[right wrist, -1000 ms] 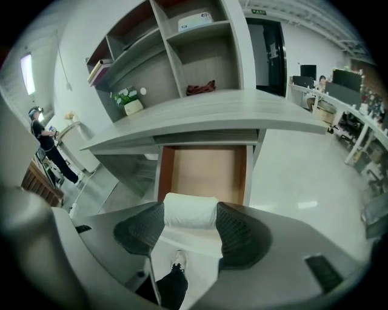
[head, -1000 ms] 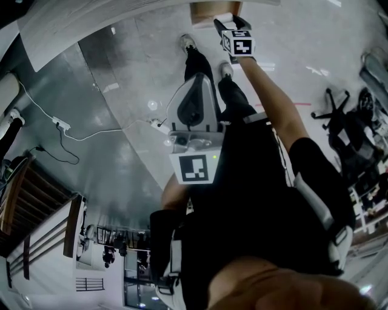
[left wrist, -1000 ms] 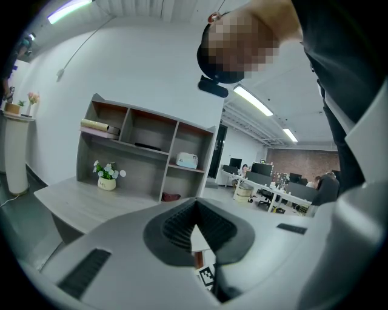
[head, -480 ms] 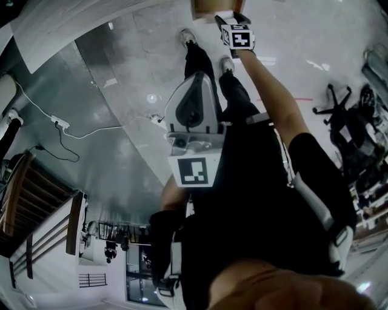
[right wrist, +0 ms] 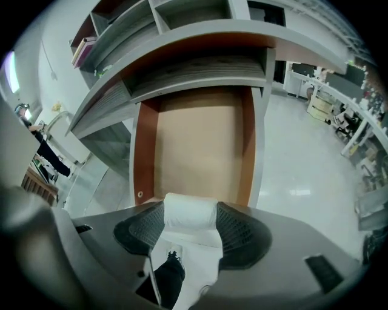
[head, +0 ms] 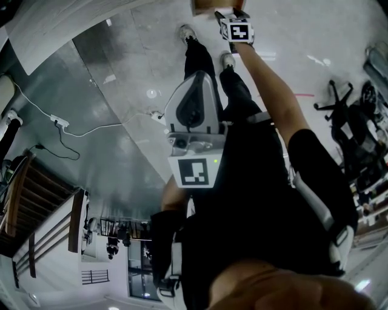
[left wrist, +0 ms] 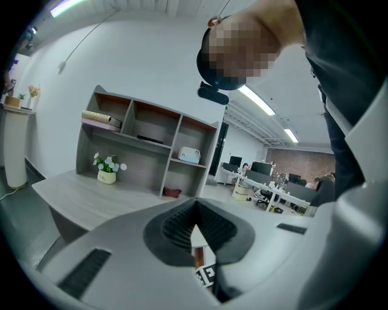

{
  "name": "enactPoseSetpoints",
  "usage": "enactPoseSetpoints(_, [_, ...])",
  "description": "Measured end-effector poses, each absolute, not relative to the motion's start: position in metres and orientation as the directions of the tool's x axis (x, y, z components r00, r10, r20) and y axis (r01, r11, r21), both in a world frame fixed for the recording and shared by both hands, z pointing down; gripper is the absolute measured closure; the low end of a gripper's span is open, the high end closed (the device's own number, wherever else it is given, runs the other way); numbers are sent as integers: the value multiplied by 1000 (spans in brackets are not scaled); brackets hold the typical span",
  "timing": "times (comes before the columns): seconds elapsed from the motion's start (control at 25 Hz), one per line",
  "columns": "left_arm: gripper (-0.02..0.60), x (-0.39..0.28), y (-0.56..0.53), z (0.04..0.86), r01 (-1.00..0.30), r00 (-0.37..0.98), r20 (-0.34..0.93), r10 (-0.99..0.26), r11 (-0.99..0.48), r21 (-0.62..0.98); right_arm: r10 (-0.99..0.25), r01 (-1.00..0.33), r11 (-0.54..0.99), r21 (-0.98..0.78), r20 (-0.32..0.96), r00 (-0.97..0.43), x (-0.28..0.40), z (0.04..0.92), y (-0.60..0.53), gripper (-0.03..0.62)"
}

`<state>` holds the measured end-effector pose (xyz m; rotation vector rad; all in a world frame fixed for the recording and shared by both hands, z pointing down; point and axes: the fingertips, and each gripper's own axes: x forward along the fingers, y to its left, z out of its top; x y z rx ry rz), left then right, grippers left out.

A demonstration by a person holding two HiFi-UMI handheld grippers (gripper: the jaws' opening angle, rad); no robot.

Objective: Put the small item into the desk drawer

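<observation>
In the right gripper view my right gripper (right wrist: 190,223) is shut on a small white roll-shaped item (right wrist: 190,211). It hangs over the front edge of the open desk drawer (right wrist: 197,139), which has a tan floor and orange-brown sides and sits under the grey desk top (right wrist: 182,45). The head view shows that gripper (head: 229,17) at arm's length at the top edge, beside the drawer (head: 206,6). My left gripper (head: 199,79) stays close to the body, jaws together and empty. Its own view shows the left gripper (left wrist: 195,209) aimed above the desk.
A grey shelf unit (left wrist: 145,145) with a potted plant (left wrist: 107,172) stands on the desk. On the glossy floor lie a white cable and power strip (head: 60,124). Office chairs (head: 339,115) stand at the right. The person's shoes (head: 188,35) are near the drawer.
The right gripper with the white item has reached a little farther out toward the drawer. The left gripper has stayed in place.
</observation>
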<state>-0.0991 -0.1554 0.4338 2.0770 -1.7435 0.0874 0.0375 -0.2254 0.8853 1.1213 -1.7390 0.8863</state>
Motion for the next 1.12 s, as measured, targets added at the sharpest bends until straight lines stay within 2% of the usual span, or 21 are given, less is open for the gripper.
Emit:
enactPoseSetpoints(0.88, [586,-112,-165,443,-951,208,329,-921,-112,289,-271,-936,348,-49,951,-151,33,909,-238,330])
enactPoseSetpoints(1.12, [586,-112,-167,446,-950,211,333,-919,-113,291,-196,-934,338,-114,962,-189,20,913,-225,330])
